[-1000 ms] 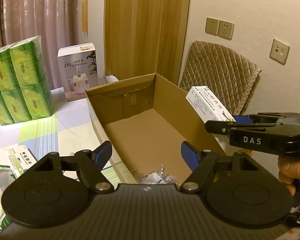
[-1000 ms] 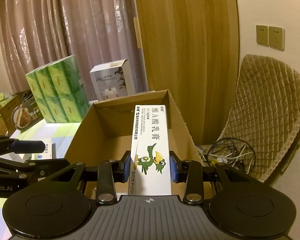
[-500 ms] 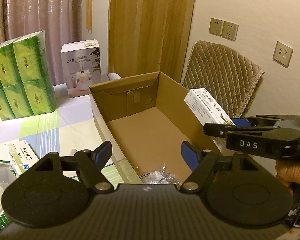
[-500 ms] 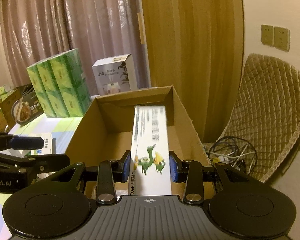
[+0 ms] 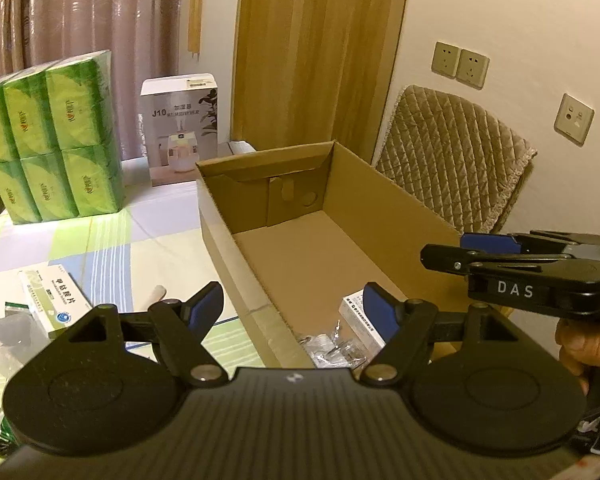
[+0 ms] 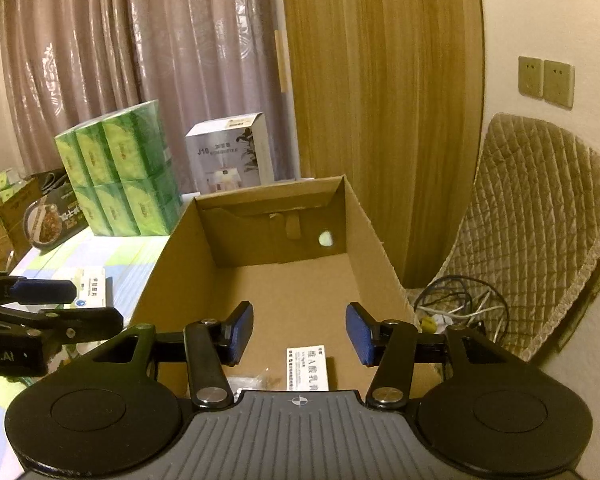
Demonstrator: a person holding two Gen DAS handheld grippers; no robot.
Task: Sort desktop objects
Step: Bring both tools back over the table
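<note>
1. Left gripper (image 5: 290, 306) sits at the bottom centre of the left wrist view, its blue pads spread wide with nothing between them, apparently waiting for its turn over the table's near edge.
2. At lower left of that view, a green-and-white medicine box (image 5: 54, 304) and a clear plastic case (image 5: 6, 334) lie on the striped tablecloth (image 5: 112, 256), seemingly not yet sorted.
3. At upper left, a stack of green tissue packs (image 5: 50, 136) and a white humidifier box (image 5: 180, 128) stand at the back of the table, well apart from the work.
4. At centre, the open cardboard box (image 5: 220, 240) serves as the collecting bin; crinkled clear packets (image 5: 332, 346) lie in its near corner.
5. Just right of them on the box floor lies the white ointment carton (image 6: 309, 367), flat, seen at bottom centre of the right wrist view.
6. Right gripper (image 6: 300, 332) hovers above that carton with its jaws opening and nothing pressed between the pads; in the left wrist view it reaches in from the right edge, a person's hand (image 5: 580, 348) behind it.
7. A second ago the same gripper clamped the carton upright over the box; the carton has since dropped in, a release that fits the sorting job.
</note>
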